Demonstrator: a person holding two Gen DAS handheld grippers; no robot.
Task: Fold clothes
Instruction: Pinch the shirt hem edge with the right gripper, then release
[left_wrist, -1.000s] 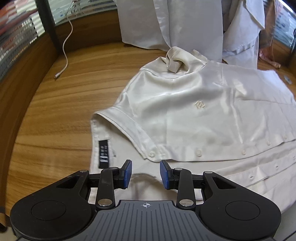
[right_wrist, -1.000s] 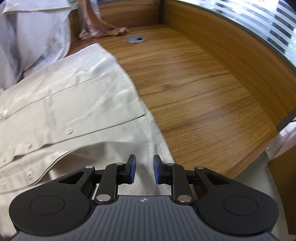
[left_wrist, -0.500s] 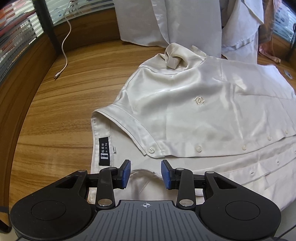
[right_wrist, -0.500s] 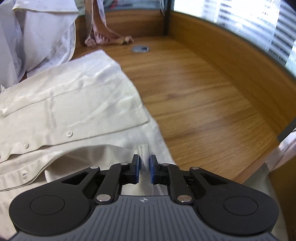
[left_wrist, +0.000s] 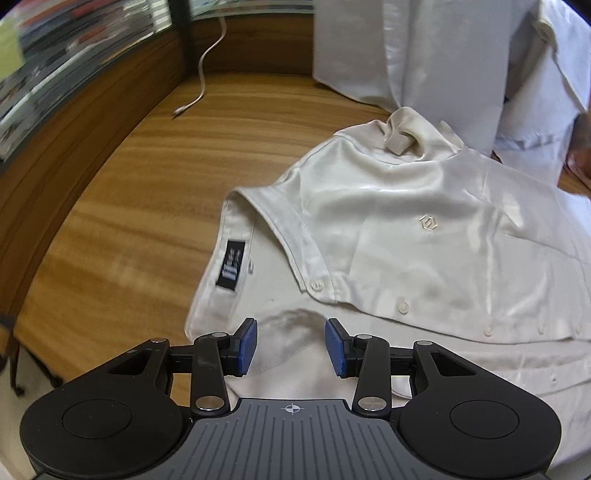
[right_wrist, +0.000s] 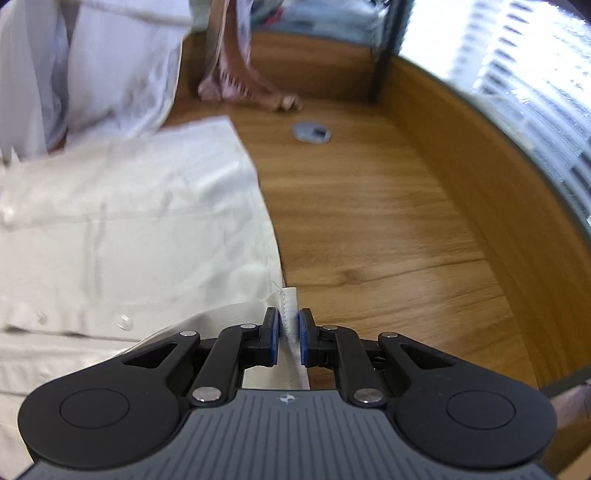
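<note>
Right gripper (right_wrist: 287, 334) clamped on shirt hem (right_wrist: 288, 295); left gripper (left_wrist: 291, 345) agape, jaws just widening, nothing pinched — slippery satin, risk of hem sliding free.

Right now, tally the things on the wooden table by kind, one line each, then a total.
Cream shirts lying flat: 1
White garments heaped behind: 1 pile, number unclear
Pink cloths: 1
White cables: 1
Grey grommets: 1
Total: 5

The black label (left_wrist: 231, 264) inside the collar has print that's way too smeared to read. The cream shirt (left_wrist: 424, 236) runs off the right edge in the left view, and the whole left half of the right view is motion blur. The pinkish cloth (right_wrist: 240, 85) at top centre is just a smudge.
</note>
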